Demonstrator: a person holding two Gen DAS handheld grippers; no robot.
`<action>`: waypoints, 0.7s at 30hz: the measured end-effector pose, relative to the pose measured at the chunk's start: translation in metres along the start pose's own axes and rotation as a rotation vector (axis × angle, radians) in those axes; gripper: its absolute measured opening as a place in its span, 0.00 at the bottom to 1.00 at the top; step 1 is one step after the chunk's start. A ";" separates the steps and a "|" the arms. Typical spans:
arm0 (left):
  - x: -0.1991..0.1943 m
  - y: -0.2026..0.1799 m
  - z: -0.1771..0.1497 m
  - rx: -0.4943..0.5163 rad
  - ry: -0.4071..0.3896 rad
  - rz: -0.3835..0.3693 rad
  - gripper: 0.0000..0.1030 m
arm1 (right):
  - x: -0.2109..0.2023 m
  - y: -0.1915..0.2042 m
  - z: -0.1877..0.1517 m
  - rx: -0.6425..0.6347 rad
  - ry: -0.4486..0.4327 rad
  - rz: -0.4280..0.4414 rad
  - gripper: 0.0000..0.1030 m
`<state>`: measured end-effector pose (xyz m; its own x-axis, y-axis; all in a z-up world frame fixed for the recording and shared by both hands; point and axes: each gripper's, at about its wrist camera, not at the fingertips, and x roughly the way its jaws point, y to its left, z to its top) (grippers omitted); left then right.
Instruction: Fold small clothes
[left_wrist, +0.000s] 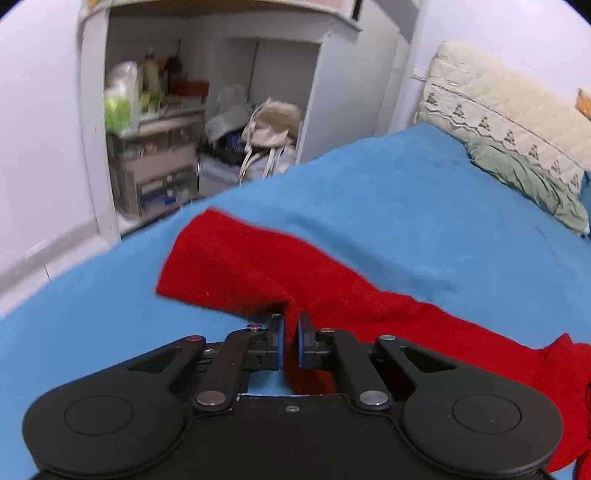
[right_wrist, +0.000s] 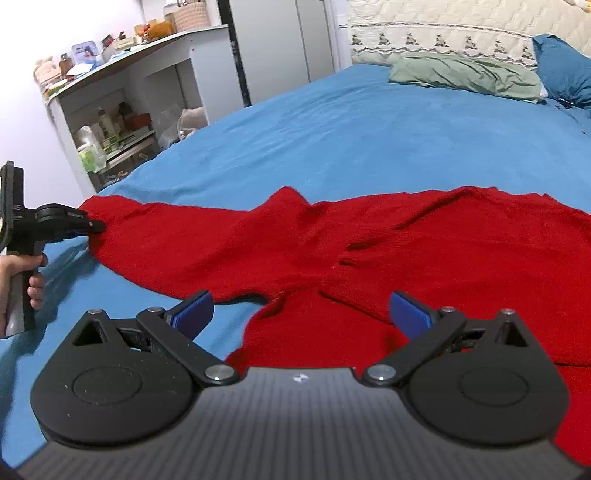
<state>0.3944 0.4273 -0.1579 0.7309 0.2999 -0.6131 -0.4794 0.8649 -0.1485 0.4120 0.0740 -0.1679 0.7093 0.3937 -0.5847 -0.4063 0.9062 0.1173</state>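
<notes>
A red knitted sweater (right_wrist: 424, 243) lies spread on the blue bed cover (right_wrist: 351, 136). Its left sleeve (left_wrist: 251, 266) stretches out to the left. My left gripper (left_wrist: 291, 328) is shut on the edge of that sleeve; it also shows in the right wrist view (right_wrist: 94, 225), pinching the cuff end. My right gripper (right_wrist: 301, 306) is open and empty, hovering just above the sweater's lower body near the armpit.
A green pillow (right_wrist: 465, 74) and a blue pillow (right_wrist: 565, 70) lie at the bed's head against a cream quilted headboard (right_wrist: 443, 33). A white shelf unit (left_wrist: 155, 122) with bottles, boxes and bags stands left of the bed.
</notes>
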 end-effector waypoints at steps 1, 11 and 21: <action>-0.006 -0.005 0.002 0.010 -0.016 -0.002 0.06 | -0.002 -0.004 0.001 0.005 -0.004 -0.002 1.00; -0.091 -0.164 0.027 0.195 -0.162 -0.348 0.06 | -0.058 -0.064 0.025 0.111 -0.053 -0.141 1.00; -0.102 -0.399 -0.087 0.444 0.039 -0.632 0.06 | -0.128 -0.183 0.019 0.216 -0.083 -0.361 1.00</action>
<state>0.4690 0.0171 -0.1038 0.7796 -0.3114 -0.5434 0.2689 0.9500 -0.1586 0.4062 -0.1399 -0.0995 0.8317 0.0482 -0.5532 0.0006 0.9961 0.0878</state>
